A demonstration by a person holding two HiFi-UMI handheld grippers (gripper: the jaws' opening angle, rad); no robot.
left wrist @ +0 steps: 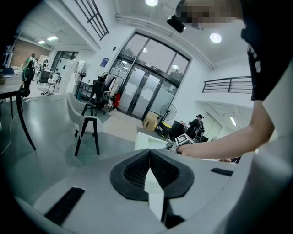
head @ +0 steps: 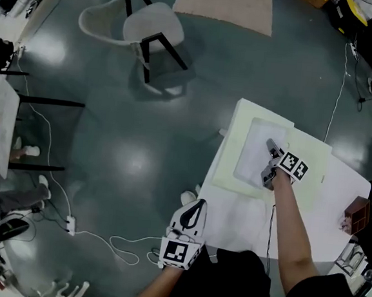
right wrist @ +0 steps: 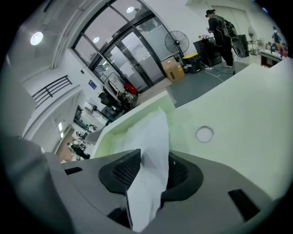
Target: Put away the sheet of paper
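The right gripper [right wrist: 153, 160] hangs over the pale green, flat folder-like case [head: 227, 161] on the white table [head: 231, 220]. Its jaws stand apart, and the thin white sheet of paper [right wrist: 149, 137] rises loosely between them, buckled, its far end lying inside the case. The left gripper [left wrist: 149, 153] has its jaws together on nothing and is off the table's near edge, well apart from the case.

The sheet could catch on a ribbed black pad as the right gripper backs off and be dragged out again. Its buckled middle could also spring up over the raised rim or take a crease. Nothing steadies the case, so a snag may shift it.

No brand or legible writing shows; only square black-and-white marker patterns and a small metal ring [right wrist: 204, 134].
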